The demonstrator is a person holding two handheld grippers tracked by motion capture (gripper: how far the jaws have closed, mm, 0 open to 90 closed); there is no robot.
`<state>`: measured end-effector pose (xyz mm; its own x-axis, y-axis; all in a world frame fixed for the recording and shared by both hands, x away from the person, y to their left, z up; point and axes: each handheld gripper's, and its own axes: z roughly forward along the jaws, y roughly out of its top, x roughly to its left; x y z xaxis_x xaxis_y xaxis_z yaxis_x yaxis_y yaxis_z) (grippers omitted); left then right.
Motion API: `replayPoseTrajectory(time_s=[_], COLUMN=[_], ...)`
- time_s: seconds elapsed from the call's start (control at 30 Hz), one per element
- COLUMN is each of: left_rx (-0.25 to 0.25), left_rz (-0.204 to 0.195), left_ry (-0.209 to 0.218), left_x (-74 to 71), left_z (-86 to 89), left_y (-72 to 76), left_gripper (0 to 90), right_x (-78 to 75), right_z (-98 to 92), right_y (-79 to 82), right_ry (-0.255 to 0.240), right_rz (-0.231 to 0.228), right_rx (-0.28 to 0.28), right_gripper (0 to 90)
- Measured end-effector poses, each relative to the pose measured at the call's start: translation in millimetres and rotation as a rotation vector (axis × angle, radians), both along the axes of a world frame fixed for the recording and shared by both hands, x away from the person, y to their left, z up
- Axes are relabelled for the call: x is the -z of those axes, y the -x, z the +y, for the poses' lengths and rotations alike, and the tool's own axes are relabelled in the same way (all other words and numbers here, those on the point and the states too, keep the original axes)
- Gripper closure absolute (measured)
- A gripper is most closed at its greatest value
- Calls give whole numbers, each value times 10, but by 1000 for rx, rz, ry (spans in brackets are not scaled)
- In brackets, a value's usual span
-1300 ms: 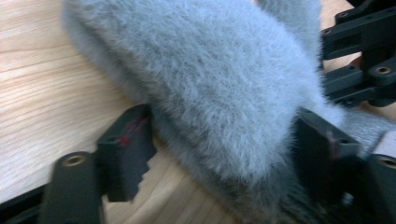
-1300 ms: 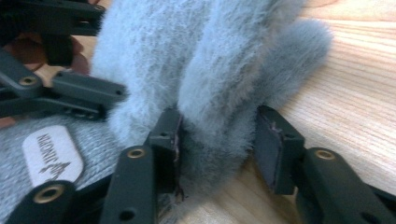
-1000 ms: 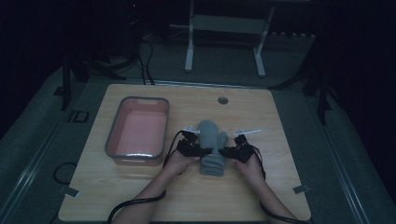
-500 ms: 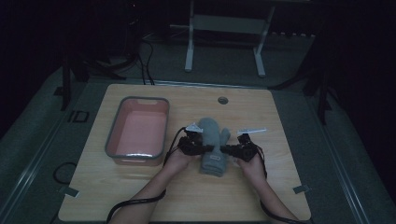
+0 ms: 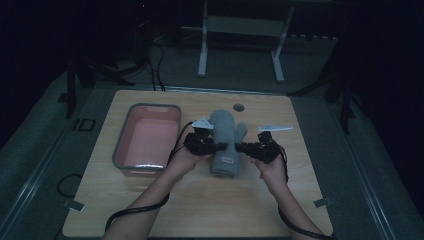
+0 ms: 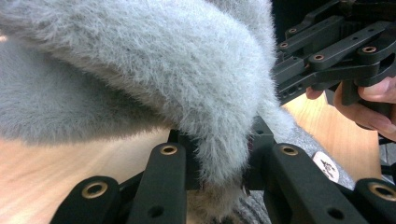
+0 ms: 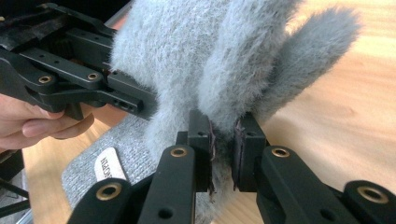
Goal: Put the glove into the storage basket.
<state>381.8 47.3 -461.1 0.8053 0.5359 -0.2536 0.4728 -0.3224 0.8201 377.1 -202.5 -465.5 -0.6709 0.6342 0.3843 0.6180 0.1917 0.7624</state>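
Both grippers, left (image 5: 216,147) and right (image 5: 243,147), clench the grey mitten (image 5: 226,140) from either side. Right gripper view shows its label (image 7: 106,169); high view, a pink tray (image 5: 148,141) to the left.

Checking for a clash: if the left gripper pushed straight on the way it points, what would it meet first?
The left gripper, shut on the grey mitten, points across at the right gripper. Past the mitten's fabric, it would probably meet that gripper's jaws first; depth is unclear.

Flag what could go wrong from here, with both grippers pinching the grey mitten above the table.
1. Each gripper, left and right, pinches only a thin fold of the fuzzy mitten; the pile could slip free.
2. The cuff end with the label hangs low and may drag on the table.
3. The pink bin sits close to the left hand; a sideways swing could bump it.
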Motion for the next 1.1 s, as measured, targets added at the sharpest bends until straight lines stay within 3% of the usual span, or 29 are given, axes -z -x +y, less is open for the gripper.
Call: replayPoseTrajectory(time_s=[0.2, 0.4, 0.7, 0.9, 1.1], left_rx=[-12, -38, -113, -158, -212], left_rz=[-30, -43, -39, -47, -27], left_ry=[-18, -16, -17, -47, -47], left_x=[-211, -406, -539, -638, -585], left_z=[217, 556, 1110, 1491, 1842], left_y=[-23, -41, 7, 55, 103], left_gripper=[756, 756, 755, 755, 755], right_x=[-183, -366, -508, -582, -557], right_z=[205, 502, 1060, 1467, 1867], right_y=[-43, -137, -249, -303, -349], right_ry=[-10, -40, -58, -67, -63], right_rz=[-27, -32, -29, -30, -24], right_rx=[-16, -56, -115, -154, -186], right_gripper=[806, 806, 807, 807, 807])
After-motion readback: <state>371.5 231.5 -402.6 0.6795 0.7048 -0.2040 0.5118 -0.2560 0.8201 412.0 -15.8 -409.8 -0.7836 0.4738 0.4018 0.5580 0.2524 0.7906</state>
